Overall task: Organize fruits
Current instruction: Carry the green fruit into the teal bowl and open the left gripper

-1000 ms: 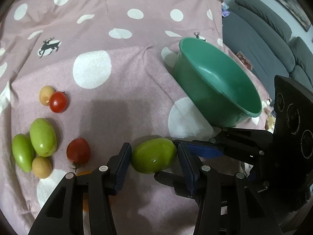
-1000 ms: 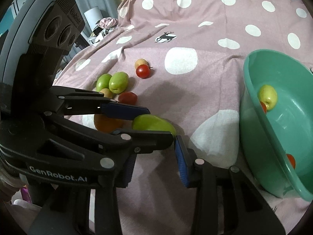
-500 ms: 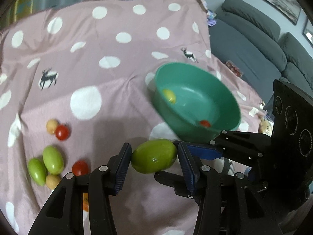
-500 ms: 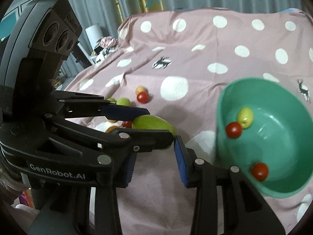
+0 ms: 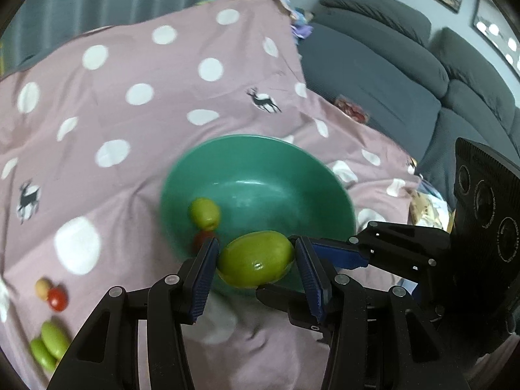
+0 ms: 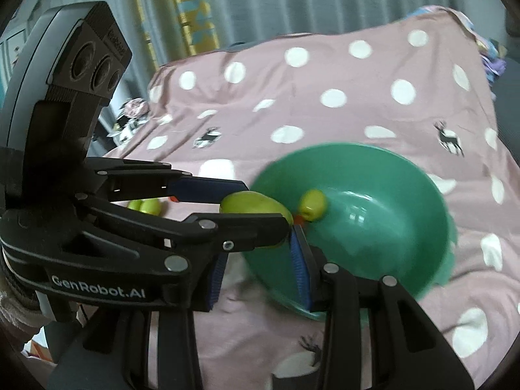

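The large green fruit (image 5: 255, 262), pinched between the left gripper's (image 5: 255, 268) blue pads, hangs over the green bowl's (image 5: 341, 195) six-o'clock rim, while the right gripper (image 6: 260, 271) stands slightly spread, gripping nothing.

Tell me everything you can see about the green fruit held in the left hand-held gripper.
The green fruit is a smooth, glossy, yellow-green oval with a small highlight on its skin, whole and unblemished as far as shows. It lies lengthwise across the left hand-held gripper, clamped at both ends by the blue ribbed pads. It hangs in the air over the near rim of the green bowl, touching nothing but the pads. The right wrist view shows it too.
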`<state>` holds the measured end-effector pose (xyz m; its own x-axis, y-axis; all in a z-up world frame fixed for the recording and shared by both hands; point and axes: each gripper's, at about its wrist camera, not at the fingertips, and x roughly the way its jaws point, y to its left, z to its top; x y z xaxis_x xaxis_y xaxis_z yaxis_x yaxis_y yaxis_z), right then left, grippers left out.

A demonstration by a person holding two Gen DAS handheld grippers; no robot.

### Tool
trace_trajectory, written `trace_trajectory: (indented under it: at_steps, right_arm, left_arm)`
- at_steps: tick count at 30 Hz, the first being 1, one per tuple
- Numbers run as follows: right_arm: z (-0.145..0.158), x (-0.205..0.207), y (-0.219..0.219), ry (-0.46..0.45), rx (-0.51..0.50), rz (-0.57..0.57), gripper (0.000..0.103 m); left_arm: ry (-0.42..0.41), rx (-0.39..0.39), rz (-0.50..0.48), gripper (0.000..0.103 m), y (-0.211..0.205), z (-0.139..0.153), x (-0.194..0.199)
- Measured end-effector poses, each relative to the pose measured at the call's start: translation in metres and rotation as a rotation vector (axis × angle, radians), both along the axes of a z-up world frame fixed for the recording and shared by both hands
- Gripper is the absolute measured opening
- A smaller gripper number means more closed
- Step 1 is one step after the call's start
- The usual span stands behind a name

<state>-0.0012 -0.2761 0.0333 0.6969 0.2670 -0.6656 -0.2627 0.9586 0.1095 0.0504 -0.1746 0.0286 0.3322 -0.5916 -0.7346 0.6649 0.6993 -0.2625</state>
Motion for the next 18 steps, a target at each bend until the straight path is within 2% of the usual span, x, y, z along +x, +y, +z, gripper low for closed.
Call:
trace_trajectory:
  at_steps: [4, 10, 11, 12, 14, 16, 18]
  right_arm:
    - [-0.009, 0.004, -0.01, 0.028, 0.003, -0.04, 0.039]
    - [-0.019, 0.007, -0.02, 0.06, 0.048, -0.063, 0.04]
    - [-0.019, 0.007, -0.021, 0.061, 0.062, -0.067, 0.046]
    - [-0.02, 0.007, -0.022, 0.06, 0.073, -0.073, 0.052]
    - [-0.018, 0.004, -0.024, 0.052, 0.08, -0.086, 0.058]
    - [-0.017, 0.002, -0.026, 0.047, 0.088, -0.092, 0.06]
    - [-0.016, 0.0, -0.027, 0.048, 0.107, -0.094, 0.06]
  left_arm:
    - [0.046, 0.003, -0.03, 0.049, -0.016, -0.012, 0.007]
    - [0.065, -0.01, -0.02, 0.049, -0.02, -0.021, 0.008]
    - [0.07, -0.011, -0.011, 0.056, -0.018, -0.022, 0.01]
    - [0.067, -0.004, 0.011, 0.069, -0.014, -0.021, 0.011]
    - [0.053, -0.004, 0.048, 0.081, -0.003, -0.018, 0.012]
    - [0.056, -0.031, 0.078, 0.082, 0.012, -0.013, 0.013]
    - [0.053, -0.047, 0.124, 0.088, 0.033, -0.008, 0.014]
